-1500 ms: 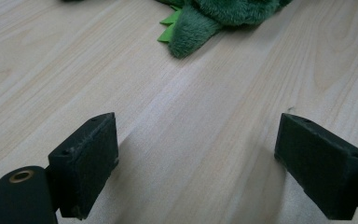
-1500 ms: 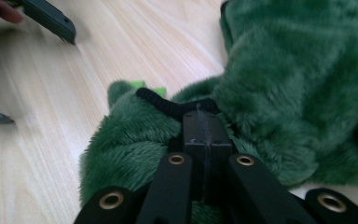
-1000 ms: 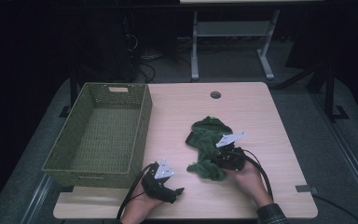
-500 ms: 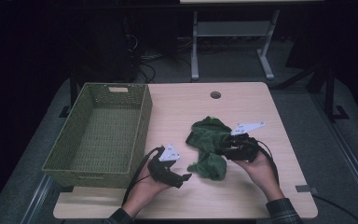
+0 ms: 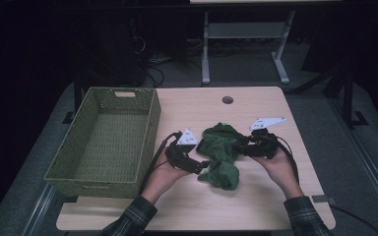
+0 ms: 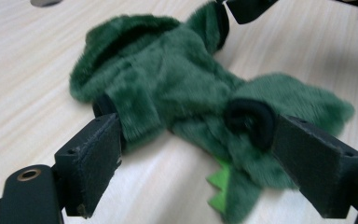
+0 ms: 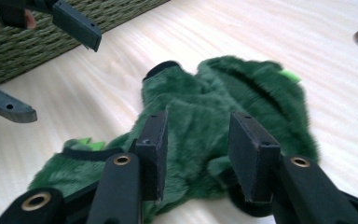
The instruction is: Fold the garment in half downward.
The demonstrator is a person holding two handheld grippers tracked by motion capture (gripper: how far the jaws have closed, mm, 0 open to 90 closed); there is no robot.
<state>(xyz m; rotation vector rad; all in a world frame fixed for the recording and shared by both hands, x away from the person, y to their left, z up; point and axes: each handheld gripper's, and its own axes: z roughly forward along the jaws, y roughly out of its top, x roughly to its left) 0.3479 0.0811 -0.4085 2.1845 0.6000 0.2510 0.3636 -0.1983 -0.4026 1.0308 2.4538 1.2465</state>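
A dark green plush garment [image 5: 220,153] with bright green spikes [image 6: 221,186] and black cuffs lies crumpled in the middle of the wooden table [image 5: 256,206]. My left gripper [image 5: 204,165] reaches it from the left. Its jaws stand wide open [image 6: 205,158], and the plush lies between and ahead of the pads [image 6: 93,156]. My right gripper [image 5: 237,146] comes in from the right. Its jaws [image 7: 198,140] have just been opening and stand partly apart over a fold of the plush. Its pads [image 7: 254,149] do not pinch the fold.
A green woven basket [image 5: 69,167] stands along the table's left side, right beside my left hand. A round cable hole [image 5: 227,100] sits near the far edge. A metal stand [image 5: 241,54] and cables lie on the dark floor beyond.
Both hands have moved away from the table's front edge. The left gripper has come up to the plush from the left, and the right gripper has shifted slightly to the right and farther back.
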